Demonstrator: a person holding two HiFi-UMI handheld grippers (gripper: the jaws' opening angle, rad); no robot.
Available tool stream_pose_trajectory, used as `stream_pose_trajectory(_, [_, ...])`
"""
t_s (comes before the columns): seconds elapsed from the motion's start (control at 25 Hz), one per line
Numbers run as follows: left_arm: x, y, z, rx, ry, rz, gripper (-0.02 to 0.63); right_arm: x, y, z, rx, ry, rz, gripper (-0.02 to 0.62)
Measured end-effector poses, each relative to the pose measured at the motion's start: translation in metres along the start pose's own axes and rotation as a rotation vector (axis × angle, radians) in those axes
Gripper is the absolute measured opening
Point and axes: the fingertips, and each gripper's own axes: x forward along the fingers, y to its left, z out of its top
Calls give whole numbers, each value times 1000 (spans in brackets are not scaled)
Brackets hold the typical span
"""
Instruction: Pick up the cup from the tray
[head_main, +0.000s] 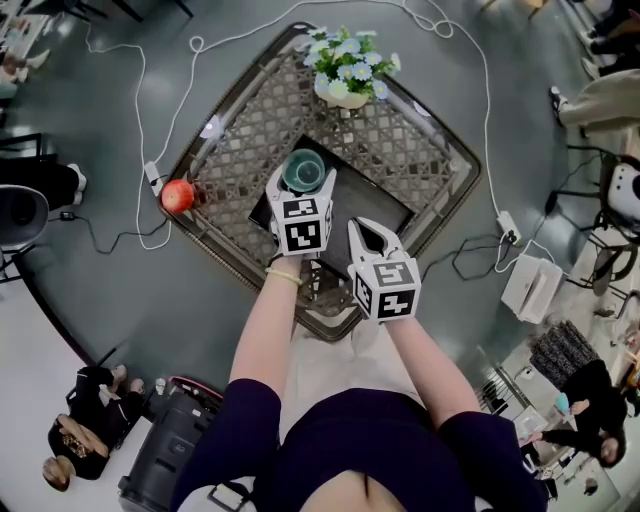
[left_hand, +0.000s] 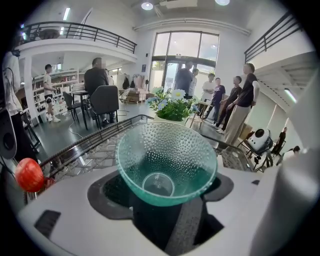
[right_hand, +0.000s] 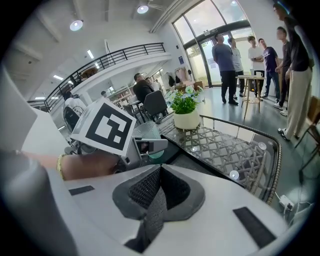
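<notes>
A green dimpled glass cup (head_main: 303, 167) stands between the jaws of my left gripper (head_main: 303, 182), over the dark tray (head_main: 375, 203) on the wicker table. In the left gripper view the cup (left_hand: 167, 157) fills the gap, its mouth tipped toward the camera, and both black pads (left_hand: 112, 197) hug its lower part. Its base is hidden behind the pads. My right gripper (head_main: 368, 238) hovers just right of the left one with nothing in it. In the right gripper view its pads (right_hand: 150, 192) are pressed together, and the left gripper's marker cube (right_hand: 104, 127) sits close ahead.
A white pot of flowers (head_main: 345, 72) stands at the table's far edge and a red apple (head_main: 178, 195) on its left corner. The table has a raised metal rim (head_main: 455, 205). White cables (head_main: 140, 90) loop over the floor around it. Several people stand beyond the table (left_hand: 235, 105).
</notes>
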Motion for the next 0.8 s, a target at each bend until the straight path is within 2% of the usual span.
stream_pose_trajectory(0.8, [-97, -17, 1, 5, -45, -25, 380, -37, 32, 30, -82, -86, 17, 10])
